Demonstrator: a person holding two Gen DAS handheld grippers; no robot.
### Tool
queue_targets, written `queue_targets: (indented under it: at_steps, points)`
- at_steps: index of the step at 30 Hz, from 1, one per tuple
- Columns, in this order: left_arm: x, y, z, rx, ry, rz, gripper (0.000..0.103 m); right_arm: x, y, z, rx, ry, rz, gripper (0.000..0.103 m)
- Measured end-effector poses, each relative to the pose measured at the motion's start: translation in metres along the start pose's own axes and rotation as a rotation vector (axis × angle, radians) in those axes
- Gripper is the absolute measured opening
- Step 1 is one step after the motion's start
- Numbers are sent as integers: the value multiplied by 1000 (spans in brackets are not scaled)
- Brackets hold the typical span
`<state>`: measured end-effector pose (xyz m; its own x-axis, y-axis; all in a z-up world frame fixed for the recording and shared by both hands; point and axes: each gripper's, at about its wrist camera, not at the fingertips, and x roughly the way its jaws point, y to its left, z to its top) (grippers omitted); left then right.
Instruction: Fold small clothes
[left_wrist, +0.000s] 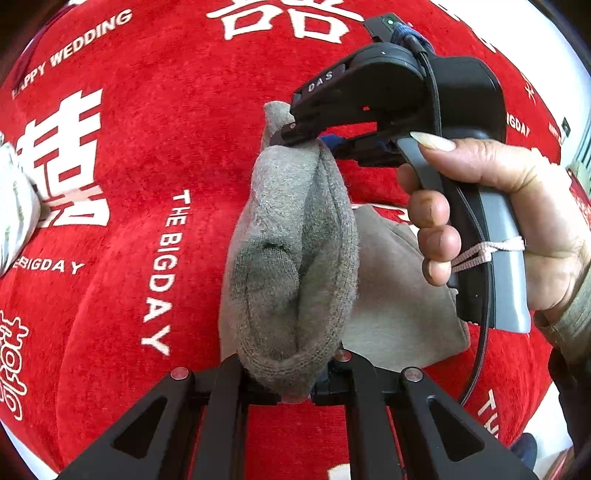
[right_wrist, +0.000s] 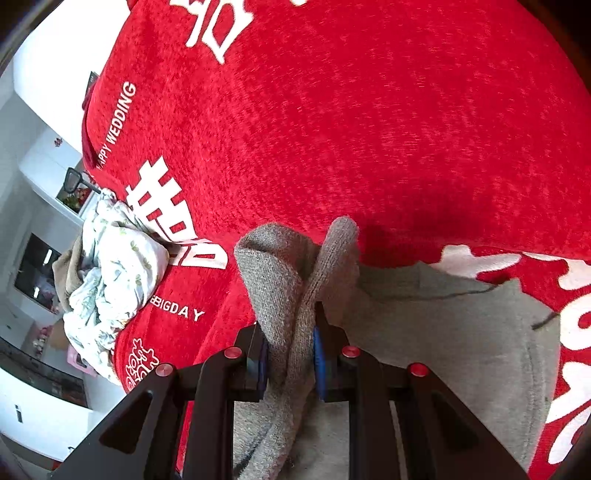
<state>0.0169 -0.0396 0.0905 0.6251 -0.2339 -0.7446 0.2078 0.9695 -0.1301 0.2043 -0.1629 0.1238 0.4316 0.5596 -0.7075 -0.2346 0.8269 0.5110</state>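
Grey sock (left_wrist: 291, 258) stretched between left tool (left_wrist: 288, 384) and right tool (left_wrist: 295, 134).

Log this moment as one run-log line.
left gripper: shut on sock | right gripper: shut on sock | sock: held above red cloth

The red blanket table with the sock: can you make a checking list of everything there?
Surface: red cloth with white wedding lettering.
Job's things: grey sock held up between both grippers; flat grey garment lying under it.
Clutter: crumpled white floral cloth at the cloth's edge.
Grippers: left gripper shut on the sock's one end; right gripper shut on its other end.
Cables: black cable hanging from the right gripper's handle.
Surroundings: white cabinets, blurred.
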Motion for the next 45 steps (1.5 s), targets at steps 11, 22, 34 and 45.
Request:
queue_targets:
  at_steps: [11,22,34,45]
  points:
    - [9,-51,-5,109,19,34,10,-26,-43,-5,66,-20,61,21]
    - [27,-99,-9,202,42,39,10,-45,-85,-11,114,-34,93,21]
    - [47,-135,-5,257,78,14,10,-66,-134,-19,168,-73,127,21]
    - [66,-155,-4,281,105,15,10,-75,-163,-26,200,-89,133,21]
